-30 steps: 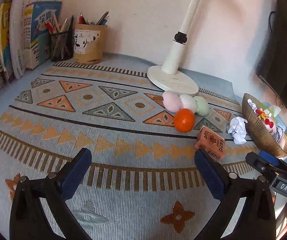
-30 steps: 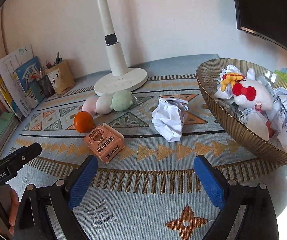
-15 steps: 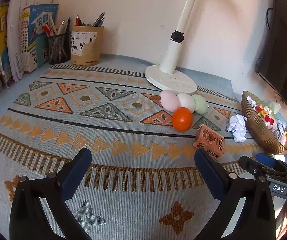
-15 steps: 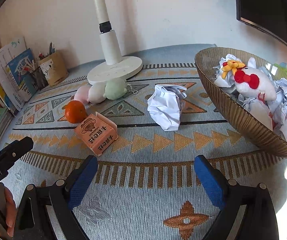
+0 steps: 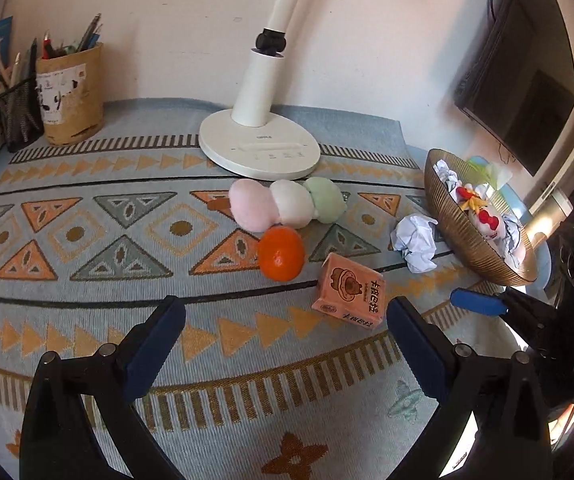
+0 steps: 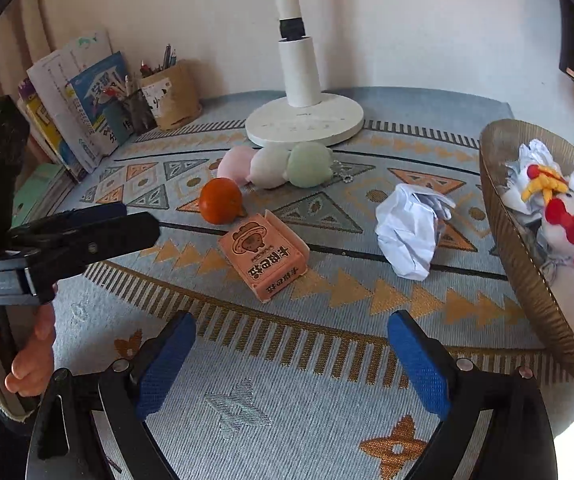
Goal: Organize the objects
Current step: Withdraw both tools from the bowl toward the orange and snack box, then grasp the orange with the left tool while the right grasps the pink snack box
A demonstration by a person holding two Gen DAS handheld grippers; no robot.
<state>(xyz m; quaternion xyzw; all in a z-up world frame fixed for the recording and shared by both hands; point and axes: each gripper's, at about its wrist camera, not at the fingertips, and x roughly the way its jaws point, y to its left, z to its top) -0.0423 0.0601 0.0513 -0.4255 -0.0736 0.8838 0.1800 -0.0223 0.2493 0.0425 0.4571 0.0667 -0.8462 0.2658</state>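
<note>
An orange (image 5: 281,253) (image 6: 221,200), a pink carton (image 5: 350,297) (image 6: 265,254), a crumpled paper ball (image 5: 416,241) (image 6: 409,229) and a pink-white-green plush dumpling toy (image 5: 287,205) (image 6: 275,165) lie on the patterned mat. A gold ribbed bowl (image 5: 453,222) (image 6: 527,280) at the right holds paper and a white plush toy. My left gripper (image 5: 283,344) is open and empty, just short of the orange and carton. My right gripper (image 6: 291,356) is open and empty, just short of the carton.
A white lamp base (image 5: 260,150) (image 6: 305,124) stands behind the plush toy. Pen holders (image 5: 69,94) (image 6: 169,96) and books (image 6: 83,104) stand at the back left. A dark monitor (image 5: 527,92) hangs at the right. The left gripper also shows in the right wrist view (image 6: 83,236).
Both grippers have moved forward toward the carton and orange, which now look larger and closer. Both stay open and empty. No object on the mat has moved.
</note>
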